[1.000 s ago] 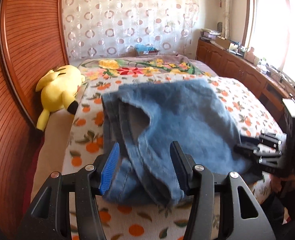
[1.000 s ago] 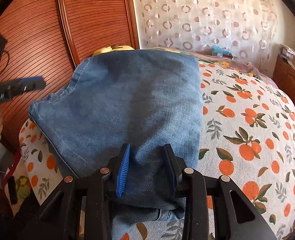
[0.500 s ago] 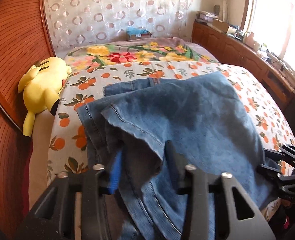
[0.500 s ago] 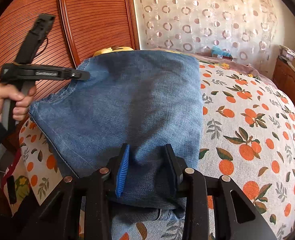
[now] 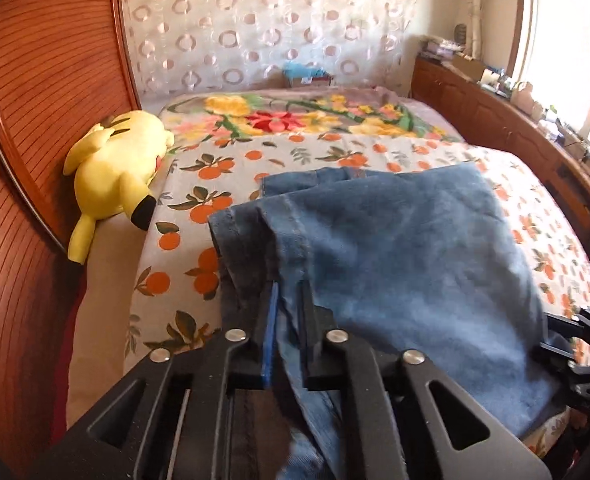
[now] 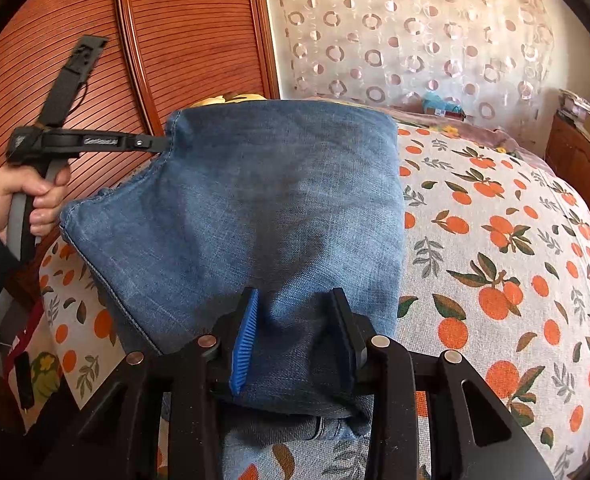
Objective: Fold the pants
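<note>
My left tool (image 5: 287, 312) has just been closing on the pants' (image 5: 395, 256) seam edge; my right tool (image 6: 295, 332) grips the opposite corner across the bed (image 6: 495, 240).

The pants (image 6: 279, 216) are faded blue denim, folded into a thick stack of layers. They lie on the bed (image 6: 495, 240) near its front edge, one near corner lifted and the stitched hems bunched along the left side.

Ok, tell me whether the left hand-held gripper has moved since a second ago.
Yes. In the right wrist view the left hand-held gripper has come in from the left edge across the wooden headboard to the jeans, its jaws closing on their hem.
</note>
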A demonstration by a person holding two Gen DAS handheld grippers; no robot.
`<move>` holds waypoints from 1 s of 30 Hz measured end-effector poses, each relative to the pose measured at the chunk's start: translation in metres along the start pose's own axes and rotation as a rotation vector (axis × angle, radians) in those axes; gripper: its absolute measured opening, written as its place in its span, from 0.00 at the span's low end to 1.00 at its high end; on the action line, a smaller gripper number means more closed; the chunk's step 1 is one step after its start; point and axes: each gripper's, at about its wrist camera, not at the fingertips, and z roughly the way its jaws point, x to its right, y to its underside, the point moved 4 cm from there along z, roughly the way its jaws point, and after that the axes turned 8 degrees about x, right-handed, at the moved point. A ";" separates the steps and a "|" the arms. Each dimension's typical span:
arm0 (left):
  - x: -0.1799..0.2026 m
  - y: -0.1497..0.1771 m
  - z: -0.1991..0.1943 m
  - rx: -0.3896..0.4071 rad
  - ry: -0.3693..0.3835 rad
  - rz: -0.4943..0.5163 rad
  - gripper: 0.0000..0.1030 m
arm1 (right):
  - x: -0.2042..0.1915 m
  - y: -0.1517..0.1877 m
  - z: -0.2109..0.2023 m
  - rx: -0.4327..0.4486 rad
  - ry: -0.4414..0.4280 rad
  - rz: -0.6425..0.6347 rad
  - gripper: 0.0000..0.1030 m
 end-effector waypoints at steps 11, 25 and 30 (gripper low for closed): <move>0.054 0.029 -0.053 0.101 0.137 0.045 0.68 | 0.000 0.001 0.000 -0.001 0.003 -0.004 0.36; 0.065 0.068 -0.039 0.041 0.111 0.064 0.68 | 0.000 0.001 -0.002 0.006 0.014 -0.007 0.37; 0.067 0.074 -0.036 0.062 0.085 0.083 0.68 | 0.009 0.003 -0.027 0.033 0.062 0.028 0.37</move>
